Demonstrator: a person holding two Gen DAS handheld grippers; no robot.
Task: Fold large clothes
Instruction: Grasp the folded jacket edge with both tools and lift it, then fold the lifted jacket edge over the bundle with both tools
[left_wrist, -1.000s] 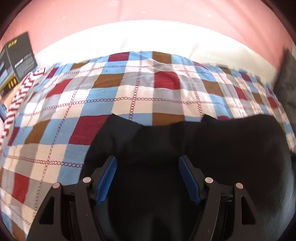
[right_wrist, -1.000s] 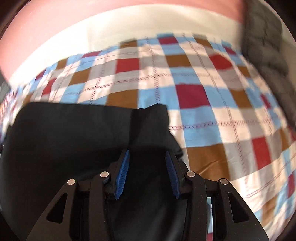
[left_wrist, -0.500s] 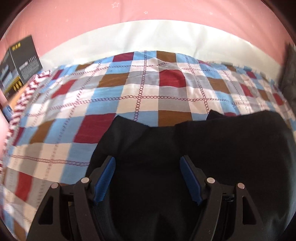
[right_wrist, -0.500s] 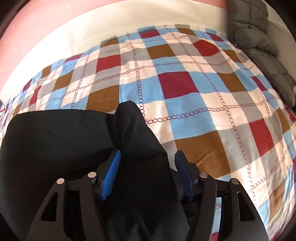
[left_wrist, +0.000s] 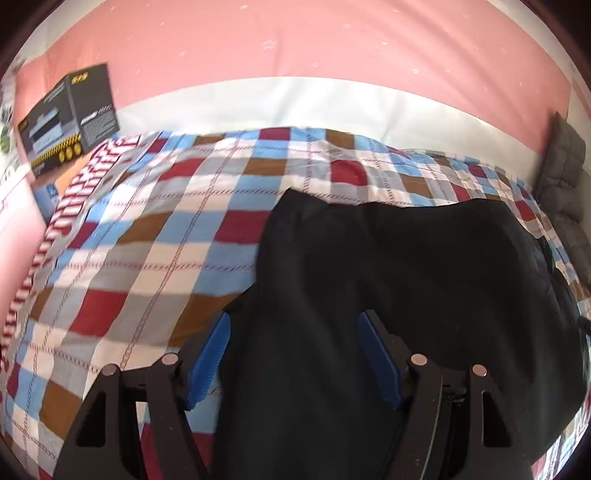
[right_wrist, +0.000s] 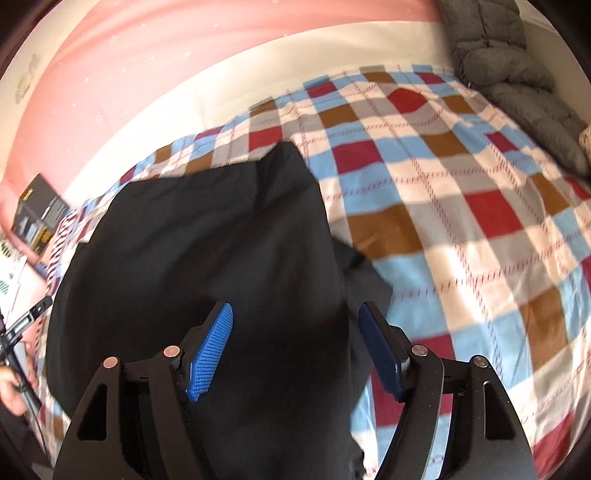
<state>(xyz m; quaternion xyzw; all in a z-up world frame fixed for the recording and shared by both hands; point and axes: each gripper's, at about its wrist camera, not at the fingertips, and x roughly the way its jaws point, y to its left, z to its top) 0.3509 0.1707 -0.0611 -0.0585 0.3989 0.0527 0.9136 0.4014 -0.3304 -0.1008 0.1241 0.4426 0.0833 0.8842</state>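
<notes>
A large black garment (left_wrist: 406, 280) lies spread on a checked bedspread (left_wrist: 155, 236). It also shows in the right wrist view (right_wrist: 221, 243). My left gripper (left_wrist: 293, 321) is open above the garment's left edge, with black cloth between and under its blue pads. My right gripper (right_wrist: 295, 312) is open above the garment's right edge, where a fold of cloth (right_wrist: 364, 273) sticks out. Neither gripper pinches the cloth.
A dark printed box (left_wrist: 70, 114) stands at the bed's far left by the pink wall (left_wrist: 295, 40). A grey quilted cushion (right_wrist: 517, 81) lies at the far right. The other handheld gripper and a hand (right_wrist: 16, 354) show at the left edge of the right wrist view.
Both grippers have pulled back and up from the garment, so more of it and the bed show. The right jaws have opened wider. The garment now lies released on the bedspread.
</notes>
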